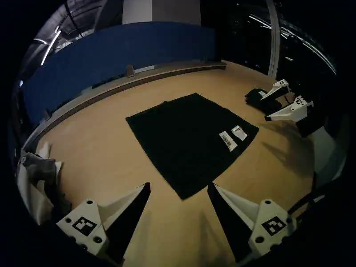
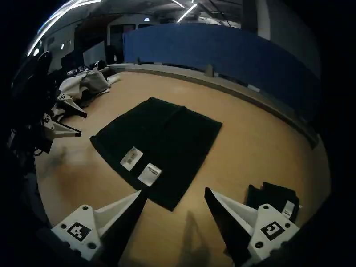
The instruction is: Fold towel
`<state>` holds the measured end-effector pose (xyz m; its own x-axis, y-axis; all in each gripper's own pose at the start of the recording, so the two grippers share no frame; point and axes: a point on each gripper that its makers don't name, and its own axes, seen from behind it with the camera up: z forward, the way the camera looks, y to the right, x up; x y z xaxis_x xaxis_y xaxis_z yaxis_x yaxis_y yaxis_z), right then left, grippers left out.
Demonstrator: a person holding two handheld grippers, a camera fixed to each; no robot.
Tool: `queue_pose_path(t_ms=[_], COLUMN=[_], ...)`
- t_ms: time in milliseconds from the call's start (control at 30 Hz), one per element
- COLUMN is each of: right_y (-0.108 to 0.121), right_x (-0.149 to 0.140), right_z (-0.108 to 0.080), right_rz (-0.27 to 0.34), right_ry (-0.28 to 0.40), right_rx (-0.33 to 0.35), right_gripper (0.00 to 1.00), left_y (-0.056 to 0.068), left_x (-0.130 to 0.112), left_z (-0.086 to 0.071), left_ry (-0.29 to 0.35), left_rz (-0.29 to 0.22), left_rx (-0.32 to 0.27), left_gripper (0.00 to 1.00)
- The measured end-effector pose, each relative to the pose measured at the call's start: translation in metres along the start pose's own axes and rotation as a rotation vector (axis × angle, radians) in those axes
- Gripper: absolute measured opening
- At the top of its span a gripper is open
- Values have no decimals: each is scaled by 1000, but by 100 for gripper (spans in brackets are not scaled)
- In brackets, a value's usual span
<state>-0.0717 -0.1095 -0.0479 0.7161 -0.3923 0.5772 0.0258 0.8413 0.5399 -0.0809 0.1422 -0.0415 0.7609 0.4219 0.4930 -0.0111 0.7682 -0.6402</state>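
Dark rectangular cloth towel (image 1: 187, 138) lay spread flat on the light wooden tabletop (image 1: 107, 151) in the left gripper view, one corner pointing toward the camera. Two small white labels (image 1: 233, 137) sat side by side near its right edge. Left gripper (image 1: 178, 186): white fingers with black inner faces stood wide apart, nothing between them, tips just short of the towel's near corner; contact could not be judged. Right gripper (image 1: 264, 107) was seen farther off at the right, fingers also parted and empty, above a small folded dark cloth (image 1: 254, 95). Long blue partition panel (image 1: 120, 53) ran along the far table edge. Heap of white and grey cloths (image 1: 38, 178) lay at the left rim.

Right gripper view: the towel (image 2: 164, 129) lay mid-table, flat, labels (image 2: 140, 166) near the edge closest to the camera. Right gripper (image 2: 173, 191) fingers were spread, holding nothing, tips near the towel's near corner. The folded dark cloth (image 2: 276, 196), bearing a white tag, lay just beside the right finger, well apart from the towel. Left gripper (image 2: 83, 124) sat at the left beyond the towel's edge, fingers parted and empty. The cloth heap (image 2: 89, 84) lay behind it; the blue panel (image 2: 222, 49) stood at the back.
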Motion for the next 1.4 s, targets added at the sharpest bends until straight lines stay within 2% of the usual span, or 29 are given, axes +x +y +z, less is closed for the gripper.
queue_pose_path(t_ms=[367,700,833,1100,1200,1400], right_y=[2,-3,-3,-5,-5,-5], right_x=[-18,-34,-39,-47,-50,-50], right_z=[14,23,25,28,28,28], right_rz=[-10,-33,-35,-27,-27,-22], right_ry=[-51,-105,-126,-156,-163,-163], right_rx=[8,37,43,61,64,64], right_gripper=[99,82,76,56,50,49], left_y=[3,10,11,8,7,6], left_x=[-10,-25,-32,-39,-39,-39], left_z=[13,24,27,34,34,34], left_ry=[-40,-110,-141,-182,-190,-203], left_rz=[3,12,15,19,21,24], left_rx=[-22,-57,-60,-43,-41,-39], left_gripper=[95,91,82,52,49,36])
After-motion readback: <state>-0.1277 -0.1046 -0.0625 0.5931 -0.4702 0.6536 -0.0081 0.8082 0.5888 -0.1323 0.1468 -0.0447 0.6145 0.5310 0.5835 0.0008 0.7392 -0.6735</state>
